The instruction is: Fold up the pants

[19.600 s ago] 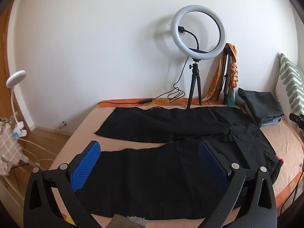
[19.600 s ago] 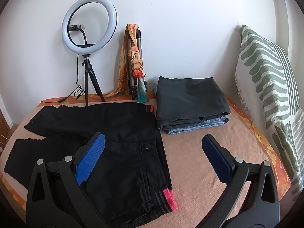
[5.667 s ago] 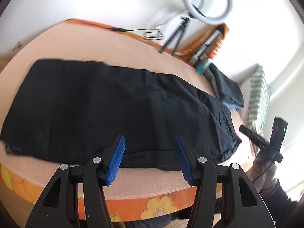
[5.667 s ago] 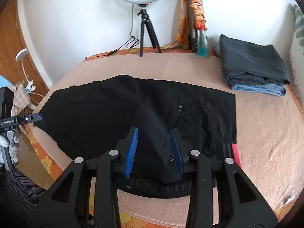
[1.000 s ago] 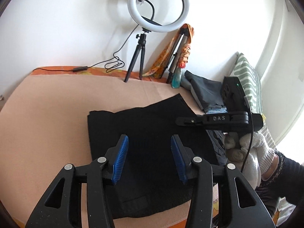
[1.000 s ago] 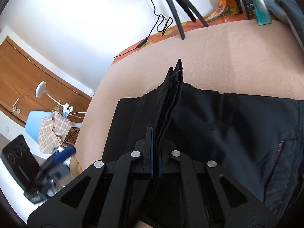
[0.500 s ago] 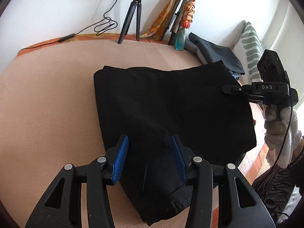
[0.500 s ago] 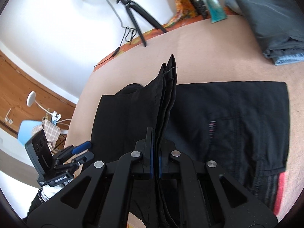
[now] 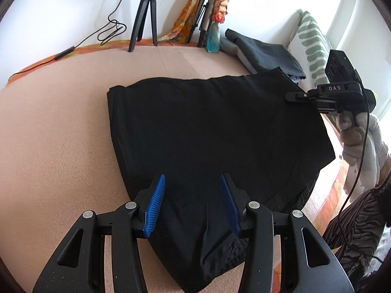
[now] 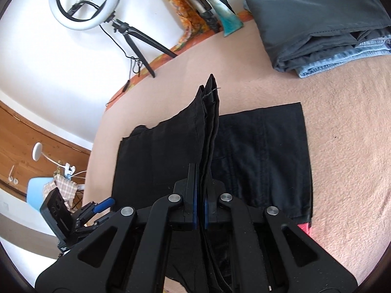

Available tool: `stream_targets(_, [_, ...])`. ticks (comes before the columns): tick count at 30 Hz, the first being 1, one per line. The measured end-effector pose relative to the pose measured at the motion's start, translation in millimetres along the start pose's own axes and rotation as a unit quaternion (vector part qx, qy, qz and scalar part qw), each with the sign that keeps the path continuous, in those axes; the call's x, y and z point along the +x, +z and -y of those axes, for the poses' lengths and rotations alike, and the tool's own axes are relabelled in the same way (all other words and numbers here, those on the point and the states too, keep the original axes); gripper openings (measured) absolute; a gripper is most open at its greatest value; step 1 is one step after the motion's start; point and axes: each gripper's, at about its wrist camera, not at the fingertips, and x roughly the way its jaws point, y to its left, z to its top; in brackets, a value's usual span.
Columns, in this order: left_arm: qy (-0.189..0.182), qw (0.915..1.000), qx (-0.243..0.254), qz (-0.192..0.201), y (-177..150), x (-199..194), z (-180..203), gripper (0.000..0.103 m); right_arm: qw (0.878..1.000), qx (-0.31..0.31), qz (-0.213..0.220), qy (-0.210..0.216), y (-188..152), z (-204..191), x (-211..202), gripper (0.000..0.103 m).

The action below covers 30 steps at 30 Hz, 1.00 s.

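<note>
The black pants [image 9: 207, 127] lie on the peach bed cover, with the leg end being folded over toward the waist. My right gripper [image 10: 200, 178] is shut on the leg hems [image 10: 210, 90], which stand up between its pads; it also shows at the right of the left wrist view [image 9: 293, 95], holding the top layer's far corner. The waist part [image 10: 264, 151] lies flat beyond it. My left gripper [image 9: 193, 195] is partly open, low over the near edge of the pants, its blue pads [image 9: 155, 202] either side of the cloth without pinching it.
A stack of folded grey and denim clothes [image 10: 317, 22] sits at the back right. A ring light on a tripod [image 10: 85, 2] and its cable stand by the wall. A striped pillow [image 9: 310, 39] is at the right. The bed cover [image 9: 61, 122] shows on the left.
My right gripper has carried the leg hems further right over the waist part, spreading the top layer wider. My left gripper has come lower and closer over the pants' near edge.
</note>
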Motion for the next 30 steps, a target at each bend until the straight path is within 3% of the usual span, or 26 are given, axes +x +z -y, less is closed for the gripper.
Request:
stream_targets(6, [0.016, 0.9995, 0.019, -0.02, -10, 9, 6, 0.045, 0.999, -0.023, -0.01, -0.037, 2, 2, 18, 0.005])
stream_targets(10, [0.035, 0.9975, 0.06, -0.012, -19, 9, 17, 0.045, 0.996, -0.046, -0.011, -0.076, 4, 4, 27, 0.005])
stream_targets(14, [0.038, 0.9971, 0.065, -0.008, -25, 7, 18, 0.045, 0.993, -0.056, -0.013, -0.102, 4, 6, 32, 0.006])
stream_targets(22, [0.052, 0.9951, 0.083, -0.005, -37, -4, 25, 0.045, 0.978, -0.111, 0.026, -0.172, 1, -13, 17, 0.017])
stream_targets(27, [0.03, 0.9994, 0.004, 0.019, -40, -25, 10, 0.045, 0.97, -0.134, 0.071, -0.191, 0, -32, 1, 0.023])
stream_targets(30, [0.021, 0.9984, -0.049, 0.021, -42, -28, -6, 0.045, 0.974, -0.14, 0.08, -0.16, -1, -45, -4, 0.035])
